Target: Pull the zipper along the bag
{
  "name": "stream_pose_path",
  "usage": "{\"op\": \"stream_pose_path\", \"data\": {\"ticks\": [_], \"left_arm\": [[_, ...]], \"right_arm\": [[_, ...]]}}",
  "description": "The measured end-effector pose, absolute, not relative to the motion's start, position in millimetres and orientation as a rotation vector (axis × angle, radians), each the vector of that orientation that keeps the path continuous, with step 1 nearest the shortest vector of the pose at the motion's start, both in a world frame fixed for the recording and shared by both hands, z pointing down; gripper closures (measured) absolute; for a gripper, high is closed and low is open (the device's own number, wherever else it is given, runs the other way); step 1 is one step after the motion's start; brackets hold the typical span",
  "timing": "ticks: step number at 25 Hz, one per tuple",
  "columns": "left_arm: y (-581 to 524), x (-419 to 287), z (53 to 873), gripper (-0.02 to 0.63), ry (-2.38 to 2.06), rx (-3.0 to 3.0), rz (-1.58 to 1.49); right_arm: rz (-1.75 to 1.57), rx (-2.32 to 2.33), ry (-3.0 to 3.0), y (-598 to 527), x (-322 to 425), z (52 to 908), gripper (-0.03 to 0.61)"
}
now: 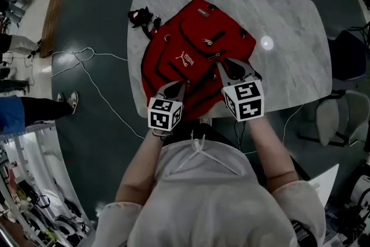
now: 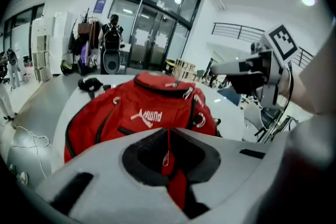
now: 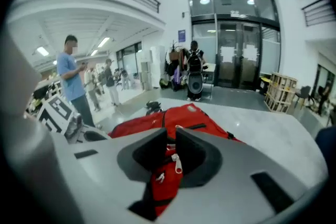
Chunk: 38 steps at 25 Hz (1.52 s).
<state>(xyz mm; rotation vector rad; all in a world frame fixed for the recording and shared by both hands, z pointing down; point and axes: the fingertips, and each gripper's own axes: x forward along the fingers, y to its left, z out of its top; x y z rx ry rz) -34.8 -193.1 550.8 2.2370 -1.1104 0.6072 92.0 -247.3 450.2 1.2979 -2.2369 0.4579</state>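
**Item:** red backpack [image 1: 191, 61], lying flat on the marble tabletop [image 1: 289, 26], its near end under both tongs.

**Task status (judged):** apparently at or just after a zipper run. How much of the track is closed cannot be read from here, so any remaining travel is unconfirmed.

**Left tongs** [image 2: 167, 131]: jaws drawn together to a slit, pinching a thin strip of the backpack's red fabric. A small metal pull [image 2: 167, 158] hangs just below.

**Right tongs** [image 3: 171, 136]: jaws narrowly apart. A white zipper pull [image 3: 178, 164] sits in the gap with neither pad pressing on it, so nothing is held.
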Motion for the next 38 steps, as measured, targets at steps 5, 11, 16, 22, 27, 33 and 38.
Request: {"op": "stream_pose_path", "data": {"ticks": [5,11,16,22,27,33,38], "left_arm": [[-216.5,-32.6,455.8,0.594,-1.194,2.419,0.39],[-230.3,-36.5,349.2,0.594,-1.26,2.586,0.116],[-231.5,-43.8,292.8,0.594,-1.288,2.621,-0.074],[-228.7,-50.0,273.3,0.594,-1.291,2.643,-0.118],[-232.2,-52.9,276.1,0.594,-1.296,2.645,-0.107],[-234.2,-52.1,283.6,0.594,-1.294,2.645,-0.077],[-231.6,-48.1,285.1,0.594,-1.255,2.633,-0.072]], "right_arm": [[0.429,1.529,-2.297,-242.7,87.4,402.3,0.538],[0.321,1.645,-2.389,-235.6,71.7,353.6,0.546],[0.222,1.754,-2.456,-229.8,70.1,319.8,0.552],[0.165,1.809,-2.441,-229.5,74.0,302.4,0.552],[0.157,1.816,-2.425,-230.4,75.2,302.8,0.554],[0.176,1.812,-2.418,-230.1,74.1,307.5,0.554],[0.099,1.79,-2.4,-229.1,70.9,307.3,0.553]]}}
